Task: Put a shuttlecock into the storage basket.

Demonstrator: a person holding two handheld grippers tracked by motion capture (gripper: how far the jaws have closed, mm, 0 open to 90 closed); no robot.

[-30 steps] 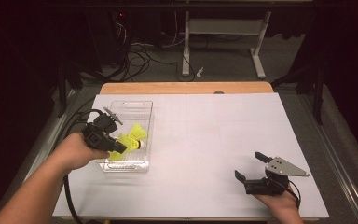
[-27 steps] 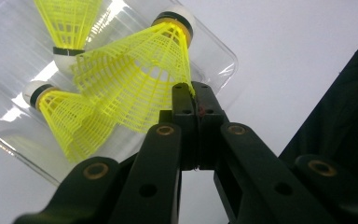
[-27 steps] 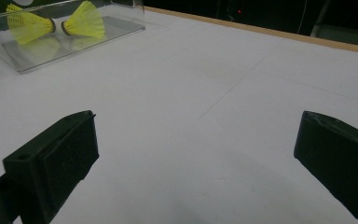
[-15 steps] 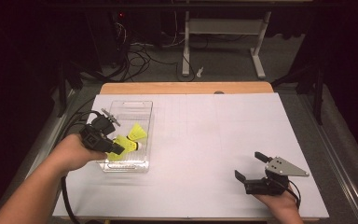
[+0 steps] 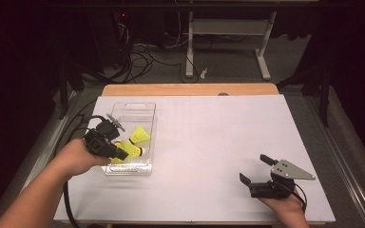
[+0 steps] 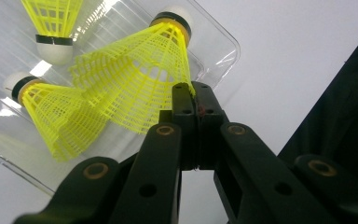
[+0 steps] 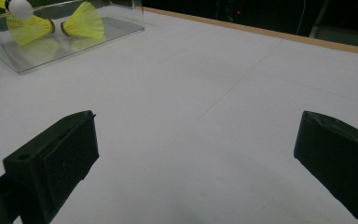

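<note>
Three yellow plastic shuttlecocks sit in a clear plastic tray at the left side of the white table. The held shuttlecock lies over the tray's near right corner, cork end pointing away from the gripper, skirt edge pinched between the jaws. A second shuttlecock lies just beside it on the tray floor, skirts touching or overlapping. A third shuttlecock rests farther back, cork toward the camera.

Left gripper is clamped on the skirt rim of the held shuttlecock, jaws pressed together with mesh between them. In the high view the left gripper sits over the tray's near end, hand behind it, cable trailing off the table's left edge.

Right gripper rests near the table's front right, well apart from the tray, jaws spread wide with nothing between them, bare white surface in the gap. Grey three-cornered plate on top.
</note>
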